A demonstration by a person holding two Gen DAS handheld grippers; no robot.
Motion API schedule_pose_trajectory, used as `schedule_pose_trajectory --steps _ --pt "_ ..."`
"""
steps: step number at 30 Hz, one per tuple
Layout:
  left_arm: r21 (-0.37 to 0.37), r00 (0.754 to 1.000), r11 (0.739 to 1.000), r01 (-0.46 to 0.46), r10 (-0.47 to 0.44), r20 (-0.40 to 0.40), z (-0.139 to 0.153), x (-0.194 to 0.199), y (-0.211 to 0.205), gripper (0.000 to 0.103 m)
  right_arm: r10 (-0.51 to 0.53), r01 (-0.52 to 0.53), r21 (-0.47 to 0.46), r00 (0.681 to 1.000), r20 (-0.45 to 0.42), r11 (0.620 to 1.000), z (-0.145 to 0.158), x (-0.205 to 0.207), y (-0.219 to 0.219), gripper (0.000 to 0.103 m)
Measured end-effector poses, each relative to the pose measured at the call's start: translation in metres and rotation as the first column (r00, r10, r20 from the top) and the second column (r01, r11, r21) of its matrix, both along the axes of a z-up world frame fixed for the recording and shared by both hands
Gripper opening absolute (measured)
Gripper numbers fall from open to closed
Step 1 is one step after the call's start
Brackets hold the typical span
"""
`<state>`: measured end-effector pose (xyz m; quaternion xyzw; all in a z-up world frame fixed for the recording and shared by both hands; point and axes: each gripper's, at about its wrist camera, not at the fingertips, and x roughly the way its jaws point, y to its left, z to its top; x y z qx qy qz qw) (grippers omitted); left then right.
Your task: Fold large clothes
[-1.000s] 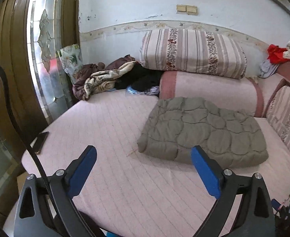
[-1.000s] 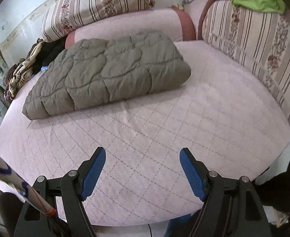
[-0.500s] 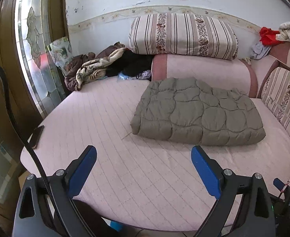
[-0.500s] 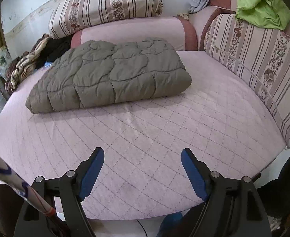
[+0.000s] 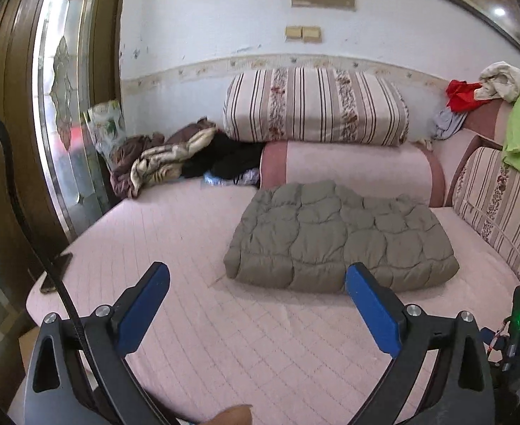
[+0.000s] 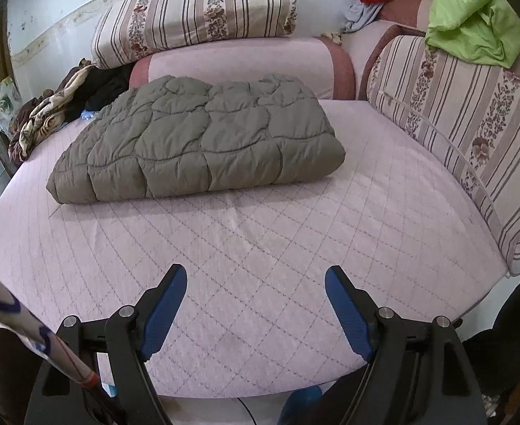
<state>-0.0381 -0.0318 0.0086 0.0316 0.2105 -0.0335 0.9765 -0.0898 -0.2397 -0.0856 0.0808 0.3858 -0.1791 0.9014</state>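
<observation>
A folded, puffy grey-olive quilted garment [image 6: 196, 141] lies on the pink quilted bed cover [image 6: 260, 241], in the upper middle of the right wrist frame. The right gripper [image 6: 256, 304] at bottom centre stands wide with nothing between its blue pads. The left gripper [image 5: 258, 304] likewise gapes wide, empty, just below the garment [image 5: 337, 237].
</observation>
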Motion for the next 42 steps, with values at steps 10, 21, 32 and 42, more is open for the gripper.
schedule_pose_trajectory --steps 10,21,32,42 --pt "-0.01 0.979 0.995 0.101 -0.101 -0.178 -0.015 0.015 -0.012 0.1 -0.003 0.003 -0.037 1.0 -0.019 0.999 -0.001 0.004 0.004 0.084" --pt "0.017 0.954 0.998 0.053 -0.046 -0.297 -0.047 0.027 -0.012 0.1 -0.005 0.002 -0.061 0.998 -0.058 0.998 -0.006 0.009 0.008 0.085" --pt "0.014 0.928 0.998 0.058 -0.049 -0.369 -0.063 0.04 -0.013 0.1 -0.028 0.02 -0.085 0.995 -0.093 0.996 -0.005 0.016 0.003 0.085" --pt "0.028 0.921 0.998 0.059 -0.044 -0.387 -0.07 0.045 -0.015 0.1 -0.062 0.051 -0.112 0.993 -0.101 0.992 0.011 0.025 -0.008 0.088"
